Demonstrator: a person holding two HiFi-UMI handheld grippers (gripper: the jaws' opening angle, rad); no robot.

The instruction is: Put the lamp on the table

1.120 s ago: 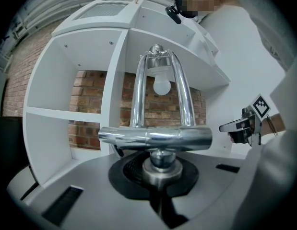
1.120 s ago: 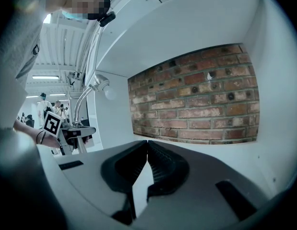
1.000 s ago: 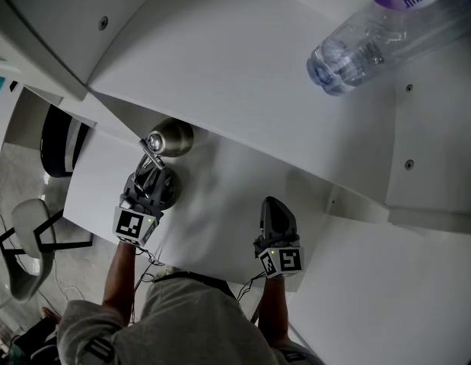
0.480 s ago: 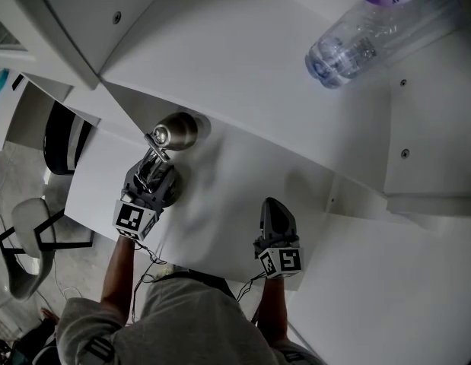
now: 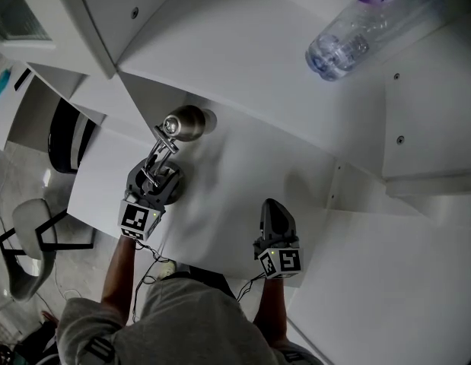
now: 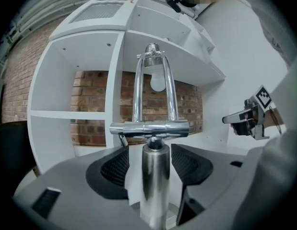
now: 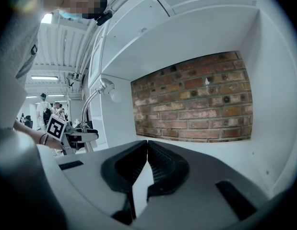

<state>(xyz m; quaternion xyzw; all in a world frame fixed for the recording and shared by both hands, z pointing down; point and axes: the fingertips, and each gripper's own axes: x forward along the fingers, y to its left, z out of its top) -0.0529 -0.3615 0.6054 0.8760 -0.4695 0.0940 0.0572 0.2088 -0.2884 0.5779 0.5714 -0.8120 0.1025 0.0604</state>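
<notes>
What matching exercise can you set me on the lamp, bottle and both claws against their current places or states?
Things: 1 lamp; 2 left claw; 3 right claw; 4 bottle.
States: A shut, empty; B lying on an upper shelf; C jaws apart around the lamp; D standing on the table.
Pairs: 1-D, 2-C, 3-A, 4-B.
The left claw's jaws are opening, pads clear of the lamp.

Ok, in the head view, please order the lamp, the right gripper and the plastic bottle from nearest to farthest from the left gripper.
1. lamp: its post stands between the left gripper's opening jaws.
2. right gripper: off to the right, jaws together.
3. plastic bottle: up on the shelf unit, top right of the view.
</notes>
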